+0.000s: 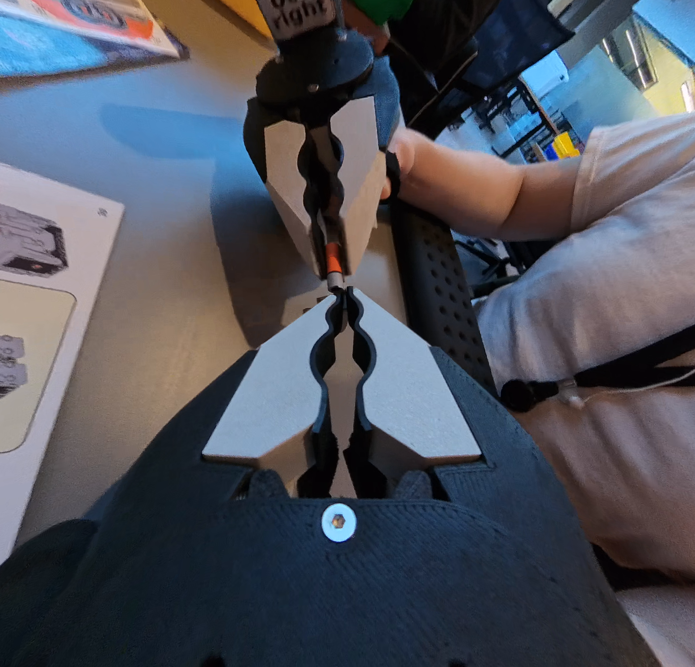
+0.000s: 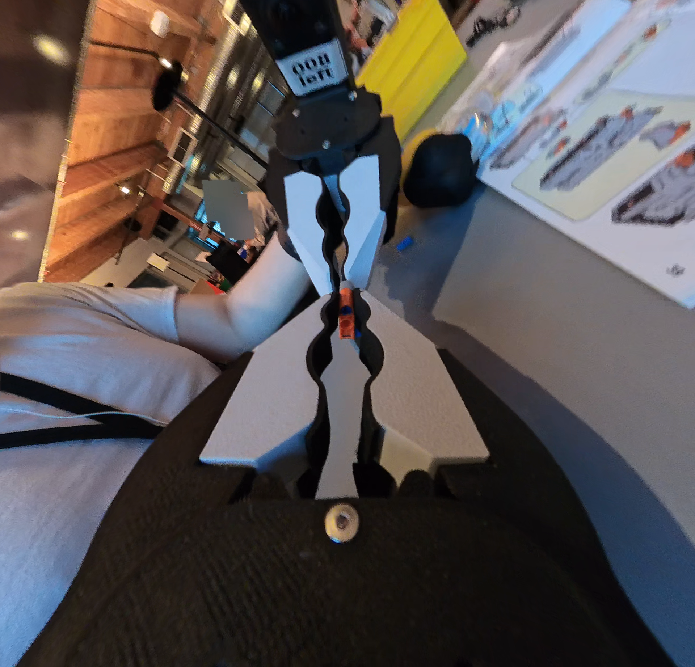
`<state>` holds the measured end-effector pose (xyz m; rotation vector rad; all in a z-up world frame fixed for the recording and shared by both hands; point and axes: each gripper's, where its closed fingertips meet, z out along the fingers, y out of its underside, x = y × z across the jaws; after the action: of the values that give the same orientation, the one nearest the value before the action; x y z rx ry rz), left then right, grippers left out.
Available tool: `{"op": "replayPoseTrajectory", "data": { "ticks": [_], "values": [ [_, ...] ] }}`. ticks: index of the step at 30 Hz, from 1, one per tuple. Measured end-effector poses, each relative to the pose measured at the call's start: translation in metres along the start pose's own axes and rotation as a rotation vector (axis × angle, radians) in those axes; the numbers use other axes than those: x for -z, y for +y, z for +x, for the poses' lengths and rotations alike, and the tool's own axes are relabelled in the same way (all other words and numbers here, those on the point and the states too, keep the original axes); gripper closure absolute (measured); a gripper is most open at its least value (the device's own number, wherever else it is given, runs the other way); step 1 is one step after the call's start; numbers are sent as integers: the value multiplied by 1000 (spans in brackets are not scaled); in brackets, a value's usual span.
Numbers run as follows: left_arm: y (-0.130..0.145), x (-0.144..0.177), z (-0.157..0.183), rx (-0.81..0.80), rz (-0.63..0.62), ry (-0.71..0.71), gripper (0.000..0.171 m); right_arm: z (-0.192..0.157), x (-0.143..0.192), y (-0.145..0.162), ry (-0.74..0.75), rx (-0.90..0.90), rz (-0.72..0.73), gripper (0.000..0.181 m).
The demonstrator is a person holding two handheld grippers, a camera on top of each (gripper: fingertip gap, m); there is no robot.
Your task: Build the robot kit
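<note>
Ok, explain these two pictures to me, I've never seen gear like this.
These are two handheld grippers, each carried by a person, with a camera looking along its fingers. One picture looks along the left gripper, the other along the right gripper, so each also shows the other opposite, tip to tip. The right gripper pinches a small orange and grey toy piece. The left is closed at that piece's grey end. On the grey table lie printed building instructions and a tiny blue brick.

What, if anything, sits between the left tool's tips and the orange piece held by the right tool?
Nothing visible. The right tool is shut on the orange piece, whose grey end pokes out and meets the tips of the left tool, which look closed or nearly so. The two tools point tip to tip above the table.
</note>
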<state>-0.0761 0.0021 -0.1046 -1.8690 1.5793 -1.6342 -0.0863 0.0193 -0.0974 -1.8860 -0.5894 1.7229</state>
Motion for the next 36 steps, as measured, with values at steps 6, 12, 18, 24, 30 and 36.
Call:
{"op": "replayPoseTrajectory", "data": {
  "ticks": [6, 12, 18, 24, 30, 36],
  "values": [
    [-56, 30, 10, -36, 275, -119, 171, -49, 49, -77, 243, 597, 284, 138],
    [-99, 56, 18, -18, 571, -207, 171, -60, 29, -87, 728, 1163, 130, 103],
    [-105, 54, 26, -30, 649, -208, 171, -45, 6, -92, 928, 1296, 84, 125],
    [-99, 48, 22, 11, 644, -157, 171, -46, 11, -96, 956, 1261, 160, 146],
    [-96, 52, 22, 113, 654, -28, 162, -46, 17, -87, 902, 1269, 165, 146],
    [-88, 54, 19, 142, 608, 36, 164, -40, 16, -78, 860, 1291, 113, 146]
  ]
}}
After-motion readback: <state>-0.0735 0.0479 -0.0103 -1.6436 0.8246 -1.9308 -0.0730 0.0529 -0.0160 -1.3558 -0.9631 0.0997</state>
